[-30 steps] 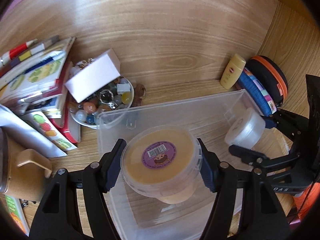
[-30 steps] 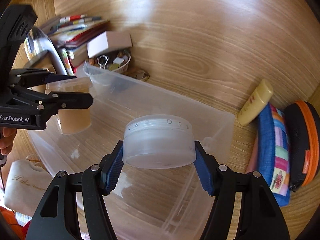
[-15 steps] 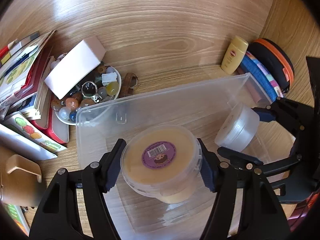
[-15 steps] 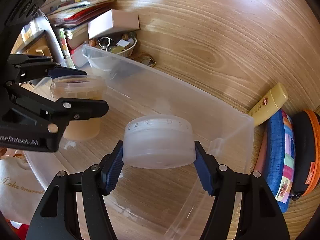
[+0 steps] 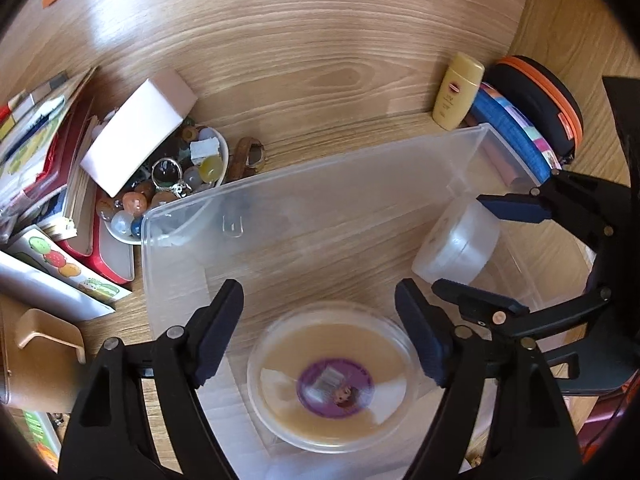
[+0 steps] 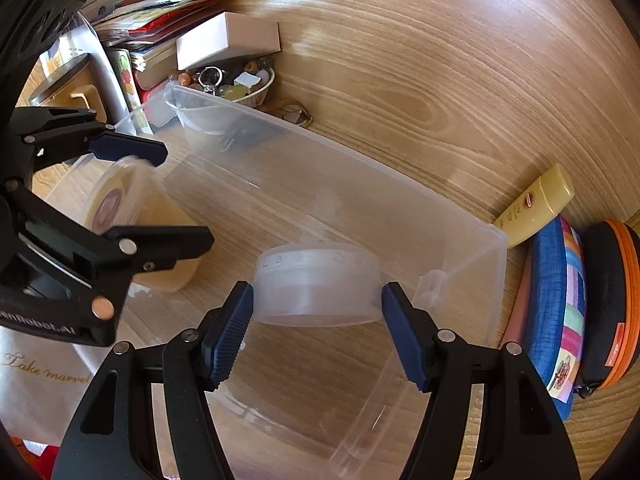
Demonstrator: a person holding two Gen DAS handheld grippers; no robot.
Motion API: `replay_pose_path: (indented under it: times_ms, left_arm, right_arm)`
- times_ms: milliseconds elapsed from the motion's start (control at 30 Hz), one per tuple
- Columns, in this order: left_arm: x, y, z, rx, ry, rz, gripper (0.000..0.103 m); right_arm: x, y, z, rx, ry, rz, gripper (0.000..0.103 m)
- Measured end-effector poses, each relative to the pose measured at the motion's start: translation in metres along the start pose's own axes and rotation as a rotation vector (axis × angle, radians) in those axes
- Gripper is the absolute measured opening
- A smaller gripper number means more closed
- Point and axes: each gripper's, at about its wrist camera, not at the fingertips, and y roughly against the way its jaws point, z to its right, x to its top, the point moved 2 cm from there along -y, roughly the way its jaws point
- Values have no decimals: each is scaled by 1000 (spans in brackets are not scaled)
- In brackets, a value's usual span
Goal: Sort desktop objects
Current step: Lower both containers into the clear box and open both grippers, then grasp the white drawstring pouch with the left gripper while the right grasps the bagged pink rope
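Note:
A clear plastic bin (image 5: 304, 176) lies on the wooden desk. In the left wrist view my left gripper (image 5: 318, 300) hangs over the bin, its jaws opening. A tan tub with a purple label (image 5: 332, 380) sits blurred below and between them, and no pad touches it. From the right wrist view that tub (image 6: 120, 200) is tilted inside the bin under the left gripper (image 6: 180, 196). My right gripper (image 6: 316, 300) is shut on a frosted clear jar (image 6: 316, 280), held just above the bin floor. The left wrist view shows the jar (image 5: 456, 240) in the right gripper (image 5: 460, 240).
Behind the bin's left end stand a bowl of coloured stones (image 5: 176, 184), a white box (image 5: 140, 136) and stacked books (image 5: 40, 140). At the right end are a yellow bottle (image 5: 456, 92), a blue pouch (image 6: 560, 300) and a black-orange case (image 5: 536, 100). A white bag (image 6: 36, 380) lies near left.
My left gripper's jaws have spread and let go of the tan tub, which has dropped lower into the bin. The right gripper still grips the clear jar, hardly moved.

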Motion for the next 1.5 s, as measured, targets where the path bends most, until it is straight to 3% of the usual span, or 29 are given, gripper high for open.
replay_pose_path:
  times_ms: [400, 500, 733, 833, 1167, 1500]
  left_arm:
    - [1, 18, 0, -2, 16, 47, 80]
    - [1, 31, -4, -2, 31, 81, 86]
    - [-6, 65, -12, 0, 55, 159, 92]
    - [-11, 80, -13, 8, 63, 196, 93]
    - [-53, 130, -34, 52, 104, 297, 98]
    - [-105, 150, -29, 68, 105, 302, 99]
  right_arm:
    - [-8, 24, 4, -9, -28, 40, 70]
    - [-10, 32, 6, -8, -45, 59, 70]
    - [-16, 61, 8, -5, -78, 141, 73]
    - [-19, 76, 8, 0, -97, 185, 79]
    - [-44, 110, -4, -19, -145, 268, 86]
    - [-86, 112, -14, 2, -210, 251, 87]
